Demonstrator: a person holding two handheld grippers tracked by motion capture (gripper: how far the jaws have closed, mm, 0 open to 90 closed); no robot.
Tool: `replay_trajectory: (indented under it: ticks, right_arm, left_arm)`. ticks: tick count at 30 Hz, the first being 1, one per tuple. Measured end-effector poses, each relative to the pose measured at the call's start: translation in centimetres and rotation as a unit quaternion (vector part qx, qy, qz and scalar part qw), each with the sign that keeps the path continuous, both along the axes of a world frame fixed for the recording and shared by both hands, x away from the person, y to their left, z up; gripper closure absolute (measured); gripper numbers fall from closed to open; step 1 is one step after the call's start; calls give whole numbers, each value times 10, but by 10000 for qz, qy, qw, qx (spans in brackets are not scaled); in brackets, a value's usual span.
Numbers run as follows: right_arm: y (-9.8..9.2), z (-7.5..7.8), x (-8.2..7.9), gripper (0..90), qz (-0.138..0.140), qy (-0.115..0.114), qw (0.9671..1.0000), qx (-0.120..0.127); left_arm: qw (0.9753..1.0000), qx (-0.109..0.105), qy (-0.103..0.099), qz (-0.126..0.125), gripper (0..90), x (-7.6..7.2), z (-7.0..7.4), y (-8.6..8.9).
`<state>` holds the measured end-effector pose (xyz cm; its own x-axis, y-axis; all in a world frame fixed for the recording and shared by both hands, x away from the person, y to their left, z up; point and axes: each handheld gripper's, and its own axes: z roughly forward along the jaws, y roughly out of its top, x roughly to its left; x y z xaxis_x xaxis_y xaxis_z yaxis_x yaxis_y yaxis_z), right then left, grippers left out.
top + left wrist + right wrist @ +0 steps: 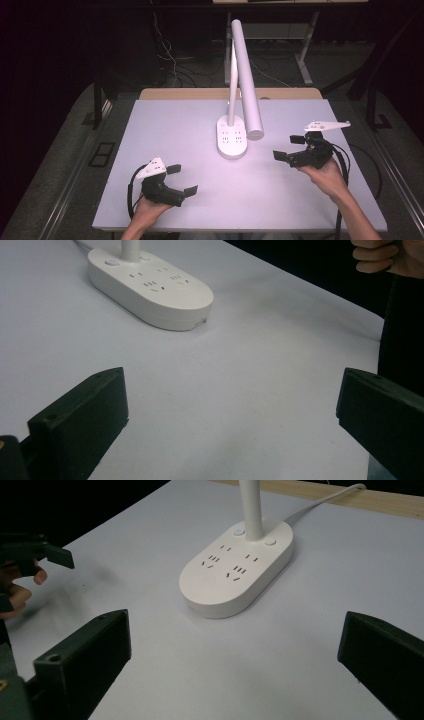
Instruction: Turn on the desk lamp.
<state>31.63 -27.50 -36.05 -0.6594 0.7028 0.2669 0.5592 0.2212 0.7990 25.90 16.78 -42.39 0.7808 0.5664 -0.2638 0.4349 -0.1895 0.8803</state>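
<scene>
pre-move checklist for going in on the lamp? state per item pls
1. Left gripper open: ok, jaws spread wide and holding nothing.
2. Right gripper open: ok, jaws spread wide and holding nothing.
3. Lamp standing: ok, its base sits flat on the table, post upright, head angled down toward the person.
4. Path to the base: ok, bare tabletop between each gripper and the base.
5. Cord out of the way: ok, it leaves the far side of the base toward the back edge.
6. Lamp switched on or plugged in: cannot tell.
</scene>
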Motion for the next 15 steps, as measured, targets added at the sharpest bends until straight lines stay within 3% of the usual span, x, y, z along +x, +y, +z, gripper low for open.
replay_trajectory:
  ticks: [9,15]
  right_arm:
    - [-12,-20,-33,5,-89,-99,9996,231]
    - [-17,-35,-45,5,-177,-38,9989,434]
  left_arm:
    - [10000,23,7,-5,0,0,0,0]
    - [10000,19,3,-7,0,0,0,0]
